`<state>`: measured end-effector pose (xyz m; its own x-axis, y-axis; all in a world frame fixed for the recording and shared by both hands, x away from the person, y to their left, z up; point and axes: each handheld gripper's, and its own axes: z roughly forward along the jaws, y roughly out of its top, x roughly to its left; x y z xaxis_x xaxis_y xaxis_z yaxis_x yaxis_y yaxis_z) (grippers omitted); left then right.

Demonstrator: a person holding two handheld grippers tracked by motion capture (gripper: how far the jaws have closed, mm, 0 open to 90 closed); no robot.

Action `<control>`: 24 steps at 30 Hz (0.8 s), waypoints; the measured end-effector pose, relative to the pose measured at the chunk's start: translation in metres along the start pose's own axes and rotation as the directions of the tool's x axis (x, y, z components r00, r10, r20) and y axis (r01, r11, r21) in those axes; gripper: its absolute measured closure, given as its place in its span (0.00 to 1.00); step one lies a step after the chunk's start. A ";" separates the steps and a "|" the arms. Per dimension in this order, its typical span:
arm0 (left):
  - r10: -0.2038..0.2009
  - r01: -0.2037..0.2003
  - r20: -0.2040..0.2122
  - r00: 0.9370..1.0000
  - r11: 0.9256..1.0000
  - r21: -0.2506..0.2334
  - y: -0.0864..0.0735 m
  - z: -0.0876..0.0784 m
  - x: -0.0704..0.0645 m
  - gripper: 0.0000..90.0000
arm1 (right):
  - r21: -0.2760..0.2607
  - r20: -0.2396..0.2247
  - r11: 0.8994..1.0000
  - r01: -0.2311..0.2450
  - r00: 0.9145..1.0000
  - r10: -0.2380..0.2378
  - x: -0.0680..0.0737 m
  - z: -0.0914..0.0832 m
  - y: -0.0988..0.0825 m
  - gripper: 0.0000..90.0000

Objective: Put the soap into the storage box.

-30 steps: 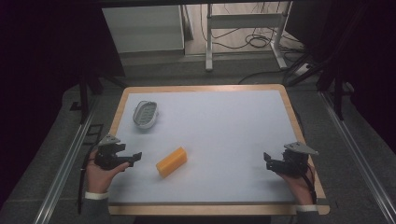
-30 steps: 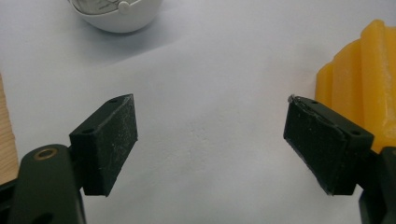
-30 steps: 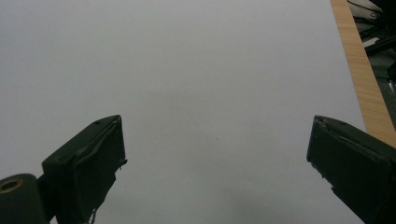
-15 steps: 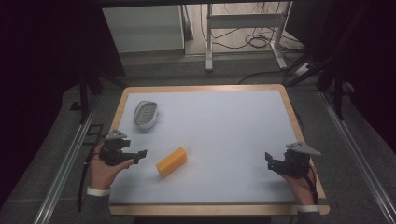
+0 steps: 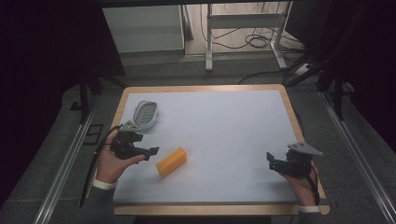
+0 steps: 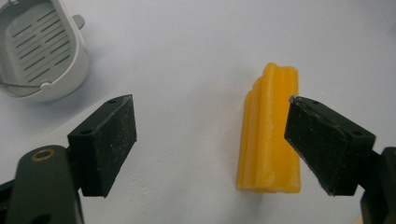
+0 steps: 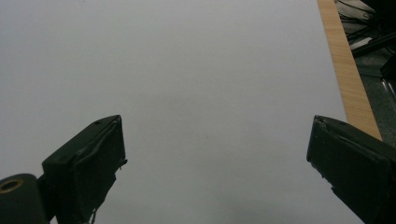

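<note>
A yellow-orange ridged bar [image 5: 171,161] [image 6: 271,144] lies flat on the white table top, left of centre. My left gripper [image 5: 152,151] [image 6: 210,144] hovers just left of the bar with its jaws wide open; in the left gripper view the bar lies ahead by the right-hand jaw, untouched. A grey slotted oval dish [image 5: 145,114] [image 6: 39,51] sits at the far left of the table. My right gripper [image 5: 271,161] [image 7: 215,163] rests near the table's right edge, jaws open over bare white surface.
The table [image 5: 224,121] has a wooden rim [image 5: 292,112] [image 7: 345,70]. Beyond it are a dark floor, metal table legs and cables [image 5: 252,39]. Metal rails [image 5: 65,163] run along both sides.
My left gripper has moved right, closer to the yellow bar. The right gripper has barely shifted.
</note>
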<state>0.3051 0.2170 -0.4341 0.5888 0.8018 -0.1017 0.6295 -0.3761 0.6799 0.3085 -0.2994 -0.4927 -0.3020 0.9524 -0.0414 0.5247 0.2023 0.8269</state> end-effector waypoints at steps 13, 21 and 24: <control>0.057 -0.059 0.041 0.998 0.997 0.058 0.014 0.018 -0.015 0.20 | 0.010 0.002 1.000 0.002 1.000 -0.002 0.000 0.001 -0.001 0.05; 0.076 -0.082 0.064 0.995 0.992 0.097 0.017 0.031 -0.021 0.21 | 0.019 0.003 1.000 0.005 1.000 -0.005 0.000 0.003 -0.002 0.05; 0.079 -0.086 0.071 0.994 0.990 0.114 0.017 0.038 -0.024 0.22 | 0.021 0.007 1.000 0.008 1.000 -0.008 -0.001 0.003 -0.003 0.05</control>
<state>0.3211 0.1742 -0.4476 0.6712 0.7345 -0.0996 0.6299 -0.4944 0.5990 0.3097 -0.2999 -0.4967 -0.3004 0.9524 -0.0517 0.5393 0.2144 0.8144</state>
